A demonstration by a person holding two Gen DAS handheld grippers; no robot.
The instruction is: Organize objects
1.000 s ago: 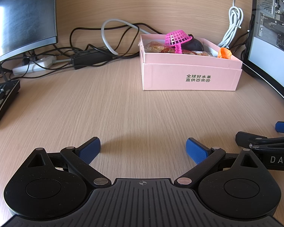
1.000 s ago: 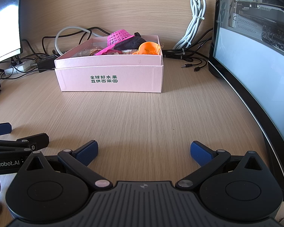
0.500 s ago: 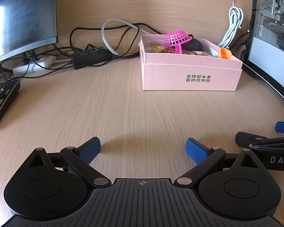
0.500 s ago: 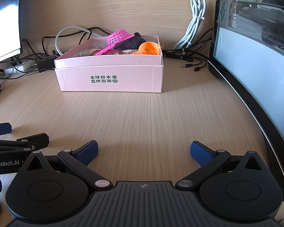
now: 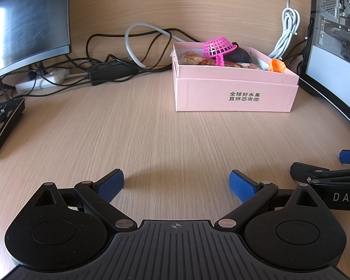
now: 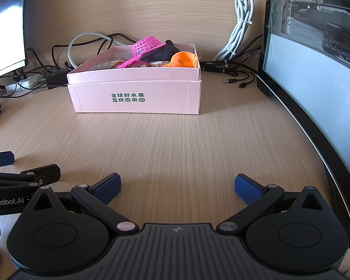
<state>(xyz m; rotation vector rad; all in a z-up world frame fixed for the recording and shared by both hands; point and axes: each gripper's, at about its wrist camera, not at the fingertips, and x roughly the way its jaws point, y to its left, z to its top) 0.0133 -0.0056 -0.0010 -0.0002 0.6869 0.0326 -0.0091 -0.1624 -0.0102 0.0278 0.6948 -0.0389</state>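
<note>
Probably the main risk was a careless reach knocking the heaped pink basket (image 6: pixel 147 45) out of the full pink box (image 6: pixel 137 98), or snagging the cables (image 5: pixel 133 65) behind it. Both the left gripper (image 5: pixel 176 184) and right gripper (image 6: pixel 177 186) sat wide open and empty, near the desk's front edge. Far ahead, the box also held an orange cup (image 6: pixel 184 59), a dark soft item (image 6: pixel 161 52) and snack packets (image 5: pixel 191 57).
</note>
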